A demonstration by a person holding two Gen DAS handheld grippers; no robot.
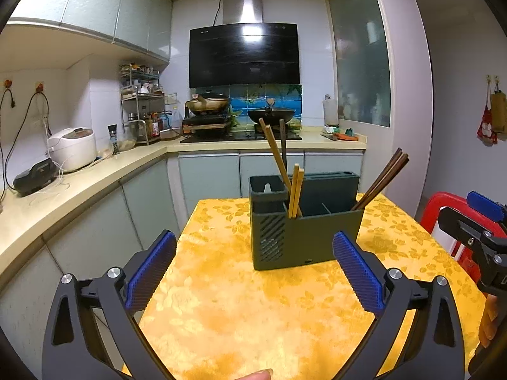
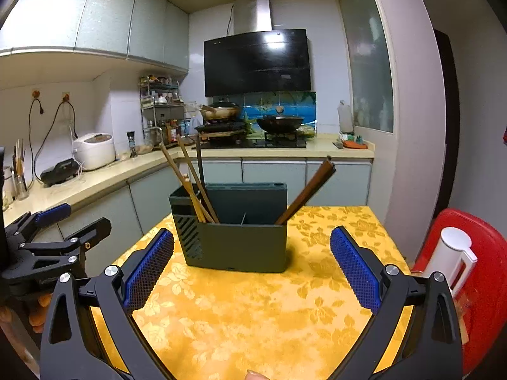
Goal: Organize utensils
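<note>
A dark green utensil holder (image 1: 304,221) (image 2: 234,231) stands on the yellow floral tablecloth (image 1: 240,310) (image 2: 253,310). Light wooden chopsticks (image 1: 280,164) (image 2: 193,183) lean in its left compartment. Dark brown chopsticks (image 1: 381,180) (image 2: 309,190) lean out of its right end. My left gripper (image 1: 255,262) is open above the cloth, short of the holder, nothing between its blue pads. My right gripper (image 2: 252,259) is also open and empty, with the holder straight ahead. Each gripper shows at the other view's edge, the right gripper (image 1: 484,221) and the left gripper (image 2: 54,231).
A kitchen counter (image 1: 79,190) runs along the left with a rice cooker (image 1: 74,148) and a black appliance (image 1: 35,175). Woks sit on the stove (image 1: 240,137) behind the table. A red plastic stool (image 2: 475,269) with a white bottle (image 2: 450,253) on it stands to the right.
</note>
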